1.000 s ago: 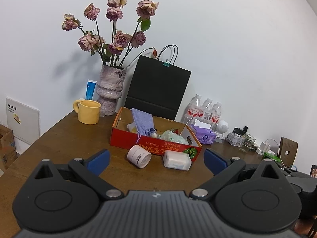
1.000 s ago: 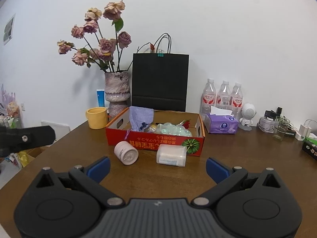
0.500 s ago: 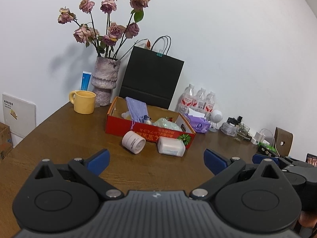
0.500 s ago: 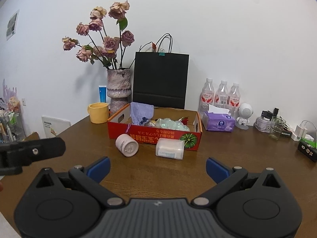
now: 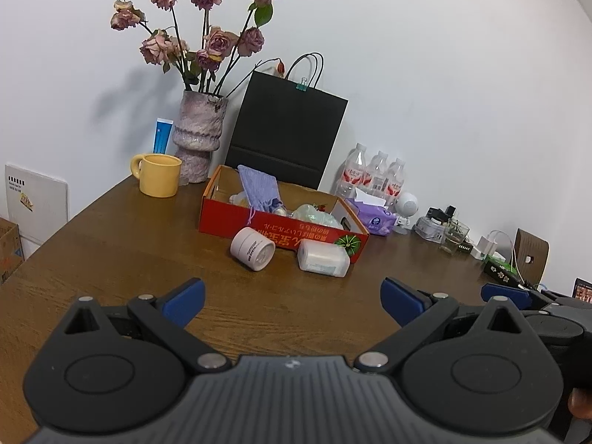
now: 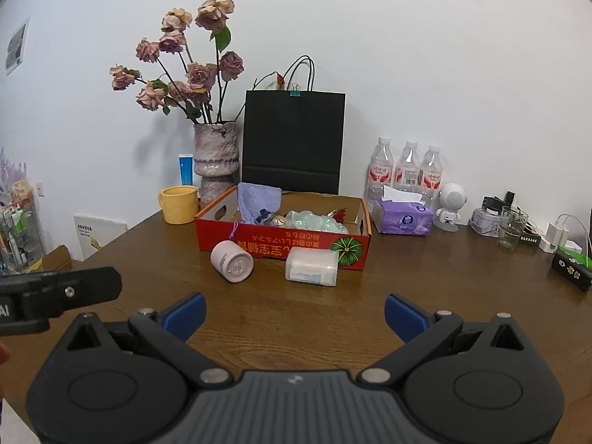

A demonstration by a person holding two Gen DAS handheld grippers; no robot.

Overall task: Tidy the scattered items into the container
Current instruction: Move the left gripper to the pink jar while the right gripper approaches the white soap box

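Observation:
A red cardboard box stands mid-table with a purple pouch and a clear bag inside. In front of it lie a pale pink jar on its side and a white rectangular pack. My left gripper is open and empty, well short of the jar. My right gripper is open and empty, also short of both items.
A yellow mug, a vase of dried roses, a black paper bag, three water bottles, a purple tissue pack and small clutter line the back. The table edge runs at left.
Both grippers have pulled back from the box, so the box, jar and pack look smaller and farther. Both stayed open. Nothing on the table moved.

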